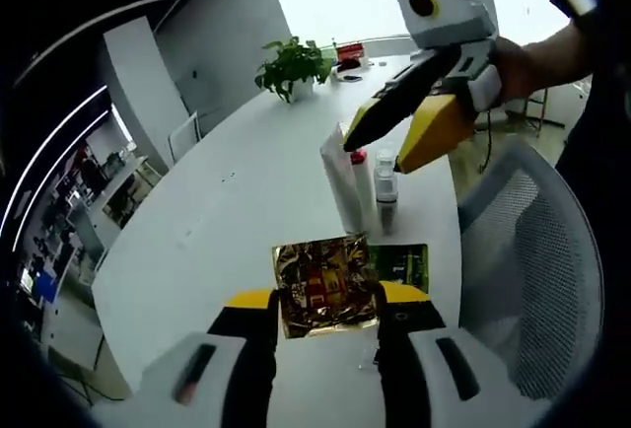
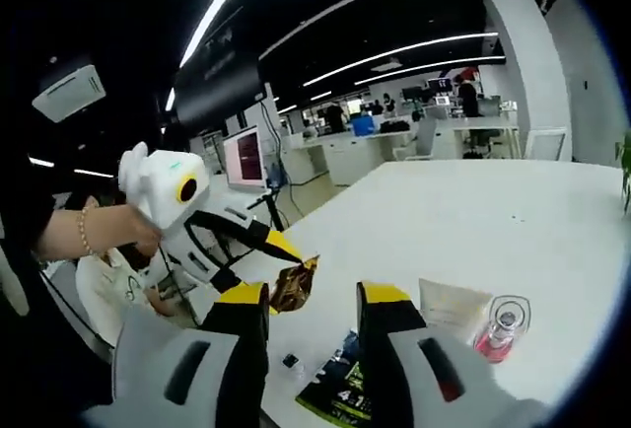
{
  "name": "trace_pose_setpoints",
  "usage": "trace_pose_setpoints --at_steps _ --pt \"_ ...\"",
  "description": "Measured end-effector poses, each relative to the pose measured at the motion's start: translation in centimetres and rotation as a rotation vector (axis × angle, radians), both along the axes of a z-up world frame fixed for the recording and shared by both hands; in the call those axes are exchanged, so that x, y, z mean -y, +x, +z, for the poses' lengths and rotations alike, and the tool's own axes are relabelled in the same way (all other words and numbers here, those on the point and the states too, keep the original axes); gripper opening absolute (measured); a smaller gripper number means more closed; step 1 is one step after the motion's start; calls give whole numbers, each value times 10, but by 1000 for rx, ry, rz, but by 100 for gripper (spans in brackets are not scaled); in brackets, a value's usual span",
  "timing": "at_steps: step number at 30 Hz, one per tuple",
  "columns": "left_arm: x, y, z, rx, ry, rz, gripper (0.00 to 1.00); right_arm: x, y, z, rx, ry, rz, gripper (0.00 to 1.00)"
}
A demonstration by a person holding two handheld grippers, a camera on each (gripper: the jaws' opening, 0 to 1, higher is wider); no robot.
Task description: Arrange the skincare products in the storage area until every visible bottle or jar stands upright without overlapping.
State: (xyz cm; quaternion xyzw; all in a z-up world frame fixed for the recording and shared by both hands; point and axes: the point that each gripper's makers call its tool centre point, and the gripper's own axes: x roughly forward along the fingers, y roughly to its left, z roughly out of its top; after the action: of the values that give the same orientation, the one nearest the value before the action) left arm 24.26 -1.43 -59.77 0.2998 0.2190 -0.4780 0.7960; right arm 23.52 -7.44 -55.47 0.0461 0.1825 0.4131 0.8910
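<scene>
Bottles and a white tube stand mid-frame on the table. Left gripper pinches a gold packet; right gripper hovers open, empty, and could topple them by descending carelessly.

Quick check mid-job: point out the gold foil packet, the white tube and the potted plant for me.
gold foil packet (image 1: 325, 297), left gripper view, centre of its crinkled face.
white tube (image 1: 344, 183), left gripper view, middle of its body.
potted plant (image 1: 293, 65), left gripper view, its leaves.
</scene>
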Motion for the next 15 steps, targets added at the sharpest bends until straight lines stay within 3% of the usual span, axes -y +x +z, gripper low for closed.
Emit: trace_pose_setpoints --at_steps 7,12,15 --pt "6 -15 3 -1 -8 -10 40 -15 0 -6 -54 32 35 28" --pt "11 -26 5 8 4 -31 40 -25 0 -15 -117 47 69 30" --pt "9 -25 3 12 8 -43 40 -28 2 -21 -144 46 73 25"
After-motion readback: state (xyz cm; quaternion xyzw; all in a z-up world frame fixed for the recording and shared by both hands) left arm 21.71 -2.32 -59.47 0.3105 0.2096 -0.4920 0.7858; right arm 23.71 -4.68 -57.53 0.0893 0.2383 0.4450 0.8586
